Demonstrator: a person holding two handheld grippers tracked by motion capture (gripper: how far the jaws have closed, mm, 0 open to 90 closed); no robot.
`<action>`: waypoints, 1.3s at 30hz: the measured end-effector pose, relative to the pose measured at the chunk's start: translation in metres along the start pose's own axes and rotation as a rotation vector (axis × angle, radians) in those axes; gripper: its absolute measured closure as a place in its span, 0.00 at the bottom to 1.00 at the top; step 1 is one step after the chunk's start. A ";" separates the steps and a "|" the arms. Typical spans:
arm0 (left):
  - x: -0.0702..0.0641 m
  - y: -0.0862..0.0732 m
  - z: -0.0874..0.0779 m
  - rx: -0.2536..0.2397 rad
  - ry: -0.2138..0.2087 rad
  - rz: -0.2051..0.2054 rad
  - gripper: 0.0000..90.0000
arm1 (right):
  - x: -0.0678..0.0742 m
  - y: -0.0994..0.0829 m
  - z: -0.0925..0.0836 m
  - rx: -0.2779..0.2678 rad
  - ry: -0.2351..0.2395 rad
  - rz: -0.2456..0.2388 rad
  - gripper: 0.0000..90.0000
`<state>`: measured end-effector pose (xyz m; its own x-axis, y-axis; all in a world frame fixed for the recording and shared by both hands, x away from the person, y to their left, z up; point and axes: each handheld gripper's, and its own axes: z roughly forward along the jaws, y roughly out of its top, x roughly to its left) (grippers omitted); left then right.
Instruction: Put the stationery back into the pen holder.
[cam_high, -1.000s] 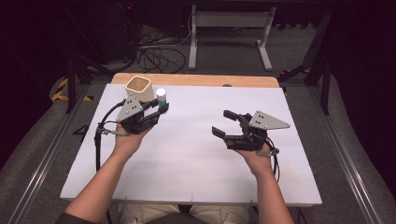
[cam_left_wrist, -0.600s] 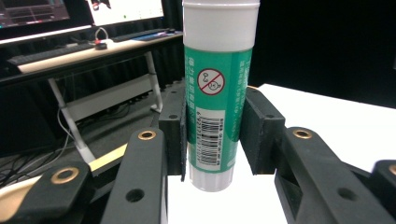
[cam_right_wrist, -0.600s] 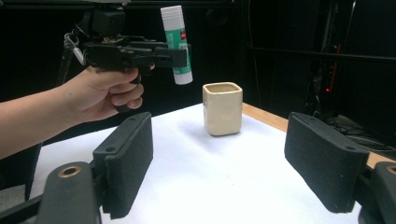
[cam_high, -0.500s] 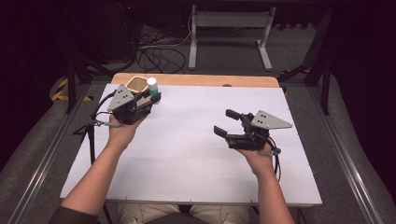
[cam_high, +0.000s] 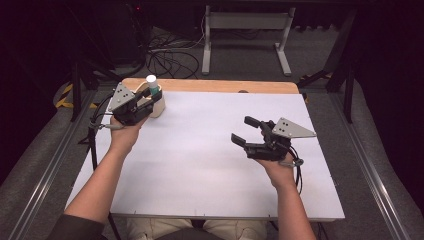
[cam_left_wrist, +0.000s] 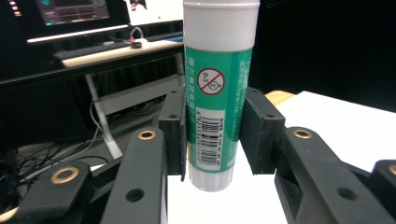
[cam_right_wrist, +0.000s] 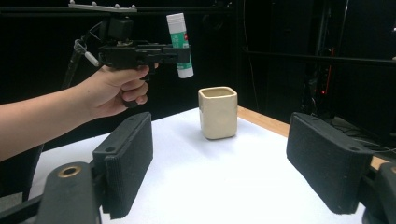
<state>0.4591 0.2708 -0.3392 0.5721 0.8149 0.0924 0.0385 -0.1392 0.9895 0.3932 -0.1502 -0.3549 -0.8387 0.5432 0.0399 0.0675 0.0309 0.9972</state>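
A white counter (cam_high: 210, 165) with a wooden far edge is standing in a dark room, cables lying on the floor beyond. A cream cup (cam_right_wrist: 217, 112) is sitting near the far left corner; its inside cannot be seen. The left tool (cam_high: 145, 102) is pinching a glue stick (cam_left_wrist: 217, 88) upright in the air, just above and beside the cup. The right tool (cam_high: 245, 132) is hovering with jaws spread, holding nothing.

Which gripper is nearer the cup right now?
Left. The left gripper holds the glue stick in the air close beside the cup. The right gripper hangs open well across the table from it.
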 end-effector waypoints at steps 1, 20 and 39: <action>0.002 -0.001 0.000 0.001 0.008 -0.004 0.73 | 0.000 0.000 0.000 -0.001 -0.001 0.001 0.26; 0.035 -0.019 0.013 0.011 0.101 -0.051 0.73 | -0.002 0.001 -0.004 -0.006 -0.004 0.004 0.26; 0.056 -0.042 0.037 0.000 0.195 -0.090 0.73 | -0.004 0.001 -0.007 -0.012 -0.004 0.005 0.26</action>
<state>0.5194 0.3011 -0.3795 0.3967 0.9176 0.0234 0.0820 -0.0608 0.9948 0.3931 -0.1585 -0.3532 -0.8362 0.5467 0.0443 0.0649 0.0184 0.9977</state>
